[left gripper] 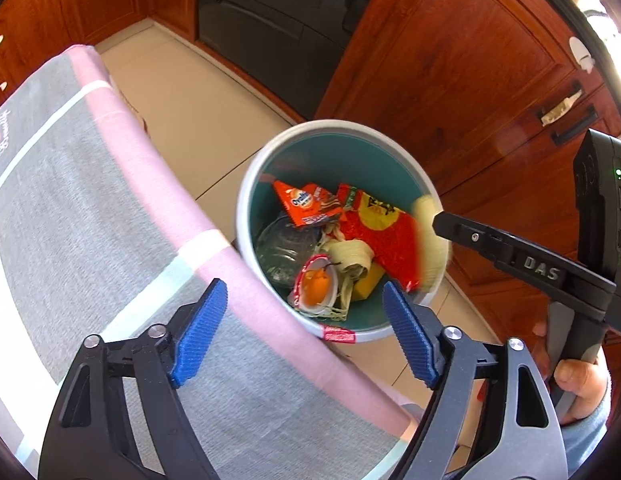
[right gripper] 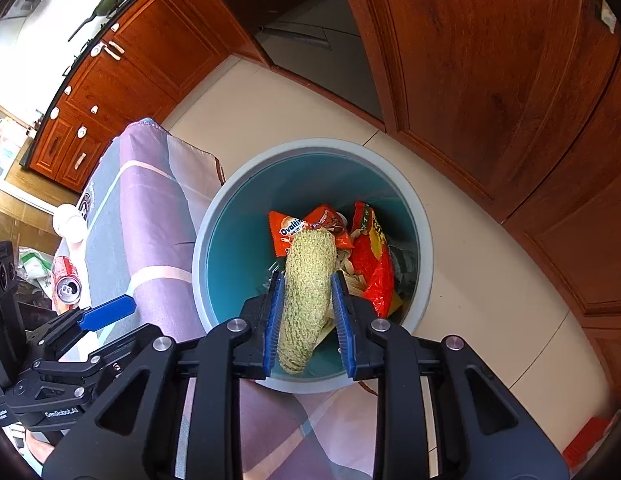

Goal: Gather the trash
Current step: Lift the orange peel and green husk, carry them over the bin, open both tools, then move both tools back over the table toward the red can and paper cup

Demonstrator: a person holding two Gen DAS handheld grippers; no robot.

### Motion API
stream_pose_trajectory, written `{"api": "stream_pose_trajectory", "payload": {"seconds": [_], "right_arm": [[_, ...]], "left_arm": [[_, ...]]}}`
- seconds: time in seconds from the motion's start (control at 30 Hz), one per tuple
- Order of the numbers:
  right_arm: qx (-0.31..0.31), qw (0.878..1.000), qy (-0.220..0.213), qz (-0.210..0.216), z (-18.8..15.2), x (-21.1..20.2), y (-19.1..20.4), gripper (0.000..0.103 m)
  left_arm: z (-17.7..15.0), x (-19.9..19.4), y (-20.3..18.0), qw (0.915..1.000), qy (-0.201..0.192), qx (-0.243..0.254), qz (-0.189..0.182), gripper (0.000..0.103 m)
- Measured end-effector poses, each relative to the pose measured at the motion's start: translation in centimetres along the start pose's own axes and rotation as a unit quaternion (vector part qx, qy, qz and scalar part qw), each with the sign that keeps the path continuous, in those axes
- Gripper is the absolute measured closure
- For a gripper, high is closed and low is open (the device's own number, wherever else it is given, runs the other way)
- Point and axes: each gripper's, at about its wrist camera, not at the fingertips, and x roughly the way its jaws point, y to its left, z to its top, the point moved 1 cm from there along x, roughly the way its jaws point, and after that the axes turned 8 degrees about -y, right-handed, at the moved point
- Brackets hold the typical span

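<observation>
Corn cob point(right gripper: 308, 300) sits in your right gripper point(right gripper: 308, 312), directly over the open mouth of the trash bin point(right gripper: 214, 216). From the left wrist camera it shows only as a pale blur at the bin's right rim point(left gripper: 428, 240), at the tip of the right gripper point(left gripper: 442, 222).

Handling, my read: bare cob, rough dry surface, stiff, light. It shouldn't slip or crush. You've got it across its width around mid-length, one end pointing down into the bin, the other back toward the camera. Good grip point: the blue pads point(right gripper: 275, 312) bite on both flanks.

Right jaws: closed down to cob width, both pads touching it. Nothing else in contact.

Left gripper point(left gripper: 306, 336): jaws spread wide, nothing between the pads. It hovers over the edge of the table with the grey-pink cloth point(left gripper: 110, 200), near side of the bin.

The bin already holds an Ovaltine packet point(right gripper: 290, 230), a red snack bag point(right gripper: 372, 264), a clear plastic piece point(left gripper: 280, 248) and an orange-centred lid or cup point(left gripper: 316, 286). There's room left.

Release looks safe from here: the cob's low end is inside the rim line, so it should fall clean.

Still on the table's far-left edge: a soda can point(right gripper: 66, 280) and a white cup point(right gripper: 70, 222). Likely the next pickups.
</observation>
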Motion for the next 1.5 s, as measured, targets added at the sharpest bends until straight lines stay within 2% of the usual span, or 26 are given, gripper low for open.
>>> {"api": "stream_pose_trajectory", "payload": {"seconds": [0.03,0.07,0.23,0.5,0.67,0.83,1.03,1.23,1.4,1.5], "right_arm": [[0.002,1.000,-0.002,-0.003,0.0,0.0,0.1,0.029],[0.002,1.000,-0.012,-0.010,0.1,-0.3,0.1,0.023],[0.007,1.000,0.002,-0.025,0.0,0.1,0.4,0.017],[0.003,0.998,0.028,-0.049,-1.2,1.1,1.5,0.016],[-0.010,0.999,0.032,-0.040,-2.2,1.3,3.5,0.016],[-0.028,0.999,0.032,-0.029,-3.0,1.5,6.4,0.016],[-0.048,0.998,0.039,-0.016,-3.9,2.1,10.3,0.016],[-0.078,0.996,0.047,-0.002,-4.3,3.1,15.5,0.016],[-0.104,0.993,0.052,0.014,-4.0,4.2,20.1,0.016],[-0.112,0.992,0.058,0.025,-3.6,5.0,22.4,0.016]], "left_arm": [[-0.1,-0.2,0.2,1.0000,-0.002,-0.002,0.002,0.016],[-0.2,-0.3,0.3,1.0000,-0.003,-0.004,0.004,0.012],[-0.9,-0.8,1.0,0.9999,-0.004,-0.006,0.011,0.009],[-2.3,-2.0,2.8,0.9996,-0.005,-0.023,0.017,0.009],[-3.5,-3.9,5.0,0.9986,-0.013,-0.042,0.029,0.009],[-4.3,-6.4,8.8,0.9947,-0.033,-0.080,0.055,0.009],[-4.8,-10.3,14.8,0.9825,-0.063,-0.144,0.100,0.009],[-4.9,-14.4,21.4,0.9633,-0.095,-0.210,0.138,0.009],[-4.9,-15.3,25.4,0.9485,-0.104,-0.262,0.144,0.009],[-4.7,-15.2,26.7,0.9459,-0.107,-0.271,0.144,0.009]]}}
